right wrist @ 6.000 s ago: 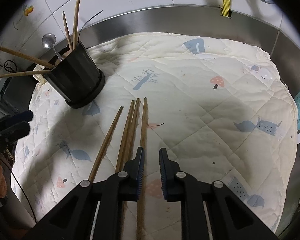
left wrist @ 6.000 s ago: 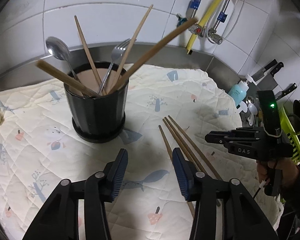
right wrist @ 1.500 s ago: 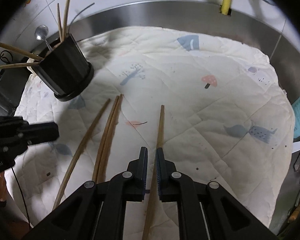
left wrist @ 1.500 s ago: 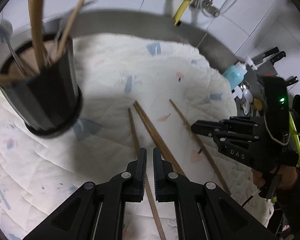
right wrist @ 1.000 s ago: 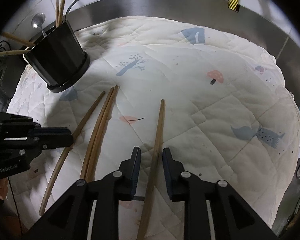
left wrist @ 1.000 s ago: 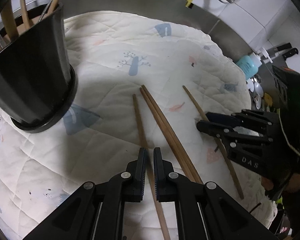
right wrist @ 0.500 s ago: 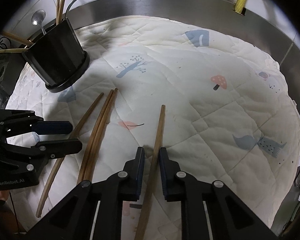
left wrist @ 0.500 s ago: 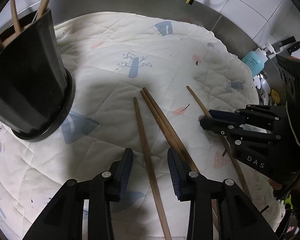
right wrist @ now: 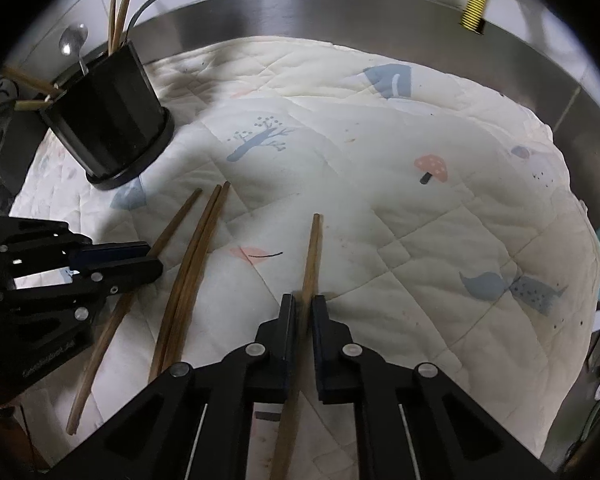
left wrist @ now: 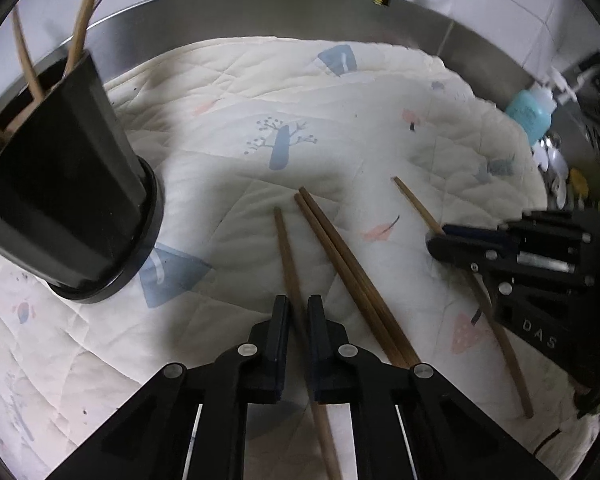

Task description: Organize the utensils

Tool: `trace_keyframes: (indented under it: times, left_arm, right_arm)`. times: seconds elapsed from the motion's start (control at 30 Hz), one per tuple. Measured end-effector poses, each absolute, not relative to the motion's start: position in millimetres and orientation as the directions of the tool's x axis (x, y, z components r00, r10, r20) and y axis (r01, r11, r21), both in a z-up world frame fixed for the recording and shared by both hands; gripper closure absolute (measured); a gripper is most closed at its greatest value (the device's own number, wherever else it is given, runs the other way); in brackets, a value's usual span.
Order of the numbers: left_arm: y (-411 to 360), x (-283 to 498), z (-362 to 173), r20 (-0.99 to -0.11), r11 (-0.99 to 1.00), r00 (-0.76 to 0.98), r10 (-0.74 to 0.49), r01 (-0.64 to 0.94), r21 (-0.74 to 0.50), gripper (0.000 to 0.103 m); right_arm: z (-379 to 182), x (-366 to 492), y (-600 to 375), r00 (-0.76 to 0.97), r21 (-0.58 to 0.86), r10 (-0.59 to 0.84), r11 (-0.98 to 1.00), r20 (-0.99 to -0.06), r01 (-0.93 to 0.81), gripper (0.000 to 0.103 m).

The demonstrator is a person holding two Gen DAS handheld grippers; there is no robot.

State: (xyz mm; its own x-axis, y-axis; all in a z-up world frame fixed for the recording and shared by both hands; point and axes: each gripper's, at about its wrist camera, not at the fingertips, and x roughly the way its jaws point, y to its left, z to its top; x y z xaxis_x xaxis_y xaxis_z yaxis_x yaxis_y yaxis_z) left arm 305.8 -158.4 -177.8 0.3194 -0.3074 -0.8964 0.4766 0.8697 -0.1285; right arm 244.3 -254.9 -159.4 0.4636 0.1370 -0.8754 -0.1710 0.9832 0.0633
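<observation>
The right tongs (left wrist: 434,240) have "DAS" written on them, seen only from the left camera. Four chopsticks lie on the padded cloth (right wrist: 420,240). The left tongs (left wrist: 298,316) squeeze one chopstick (left wrist: 286,248). The right tongs squeeze the lone chopstick (right wrist: 312,252). A pair (right wrist: 198,264) lies between. The black cup (right wrist: 108,120) stands nearby; only the right camera shows its spoon (right wrist: 73,42).

Quilted cloth (right wrist: 440,248) spread over a steel counter (right wrist: 340,12)

A black utensil holder (right wrist: 112,128) stands on the cloth at upper left. Four wooden chopsticks lie on it lower centre: one (right wrist: 180,224) leftmost, a touching pair (right wrist: 204,236) beside it, one (right wrist: 312,248) apart to the right.
</observation>
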Motion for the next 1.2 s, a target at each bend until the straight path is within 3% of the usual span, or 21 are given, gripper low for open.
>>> trace_keyframes:
  times: [0.63,1.2]
  left_arm:
    - [-109,278,-83,-0.718,0.824,0.455,-0.526,0.482,-0.298,0.097]
    - [-47,272,31,-0.538,0.823,0.626,-0.564,0.48,-0.304,0.097]
  right_arm:
    - [-82,208,-256,0.62,0.108,0.193,0.979,-0.761,-0.171,0.095]
    - [26,202,-224,0.78,0.06,0.223,0.971,-0.584,-0.232,0.095]
